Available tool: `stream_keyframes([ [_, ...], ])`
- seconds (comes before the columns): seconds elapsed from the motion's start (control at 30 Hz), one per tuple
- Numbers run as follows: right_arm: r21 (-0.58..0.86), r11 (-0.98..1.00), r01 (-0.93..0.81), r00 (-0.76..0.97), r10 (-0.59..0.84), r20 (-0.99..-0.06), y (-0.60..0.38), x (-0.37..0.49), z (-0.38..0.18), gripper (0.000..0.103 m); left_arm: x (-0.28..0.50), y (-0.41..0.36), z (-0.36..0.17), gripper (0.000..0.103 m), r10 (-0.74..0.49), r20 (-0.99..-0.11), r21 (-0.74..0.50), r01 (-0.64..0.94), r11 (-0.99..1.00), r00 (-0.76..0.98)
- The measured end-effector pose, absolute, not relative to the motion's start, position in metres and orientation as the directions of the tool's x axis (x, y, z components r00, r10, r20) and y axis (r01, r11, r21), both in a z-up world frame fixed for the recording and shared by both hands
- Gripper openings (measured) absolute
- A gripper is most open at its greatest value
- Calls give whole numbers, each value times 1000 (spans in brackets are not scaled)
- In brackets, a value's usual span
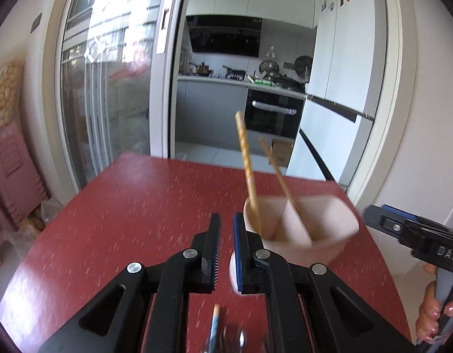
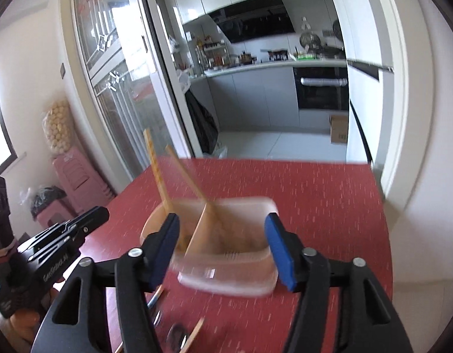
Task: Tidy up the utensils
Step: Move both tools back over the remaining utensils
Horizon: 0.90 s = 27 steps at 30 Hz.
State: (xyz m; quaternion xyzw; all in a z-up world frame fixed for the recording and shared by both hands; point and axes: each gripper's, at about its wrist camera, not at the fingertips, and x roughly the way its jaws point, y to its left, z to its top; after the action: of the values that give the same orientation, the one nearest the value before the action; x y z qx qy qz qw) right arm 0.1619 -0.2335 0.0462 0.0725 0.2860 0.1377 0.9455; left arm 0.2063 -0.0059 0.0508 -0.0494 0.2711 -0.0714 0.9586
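Note:
A pink two-compartment utensil holder point(image 1: 320, 226) point(image 2: 241, 235) stands on the red table point(image 1: 138, 206) point(image 2: 329, 206). Two wooden chopsticks point(image 1: 247, 161) point(image 2: 158, 176) lean in it, one in each compartment. My left gripper point(image 1: 226, 235) is nearly shut and empty, just left of the holder. My right gripper point(image 2: 223, 250) is open wide, its blue pads point(image 2: 277, 247) on either side of the holder's near end. A blue-handled utensil point(image 1: 214, 329) and a metal spoon point(image 1: 235, 338) lie near the table's front edge; more utensils lie below the holder in the right wrist view point(image 2: 194, 332).
Beyond the table's far edge a sliding glass door point(image 1: 108, 88) opens to a kitchen with an oven point(image 1: 273, 114) and a fridge point(image 1: 338, 88). Pink stools point(image 2: 76, 179) stand at the left. A cardboard box point(image 2: 338, 129) sits on the kitchen floor.

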Motion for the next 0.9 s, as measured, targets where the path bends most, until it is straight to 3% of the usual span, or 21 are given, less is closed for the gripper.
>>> stream_keyframes([
  [0.37,299,951,-77,694,267,-669,-255,89,-14,80,137,21,1,38,-194,-649,-150,126,981,736],
  [0.4,305,951,-61,688,261,-677,-258,82,-20,80,131,24,-4,61,-199,-662,-152,130,980,722],
  [0.43,306,951,-48,683,255,-685,-259,77,-26,81,128,26,-7,103,-200,-674,-154,129,980,711],
  [0.57,303,953,8,654,224,-722,-257,57,-52,82,119,28,-38,103,-168,-700,-133,105,986,694],
  [0.63,319,947,27,641,229,-732,-258,49,-62,88,119,26,-53,103,-161,-710,-120,107,987,686],
  [0.7,337,941,39,637,236,-733,-259,44,-67,103,122,23,-67,103,-150,-719,-100,112,989,679],
  [0.9,302,953,30,596,225,-771,-250,41,-69,103,141,24,-104,103,-114,-773,-85,77,993,624],
])
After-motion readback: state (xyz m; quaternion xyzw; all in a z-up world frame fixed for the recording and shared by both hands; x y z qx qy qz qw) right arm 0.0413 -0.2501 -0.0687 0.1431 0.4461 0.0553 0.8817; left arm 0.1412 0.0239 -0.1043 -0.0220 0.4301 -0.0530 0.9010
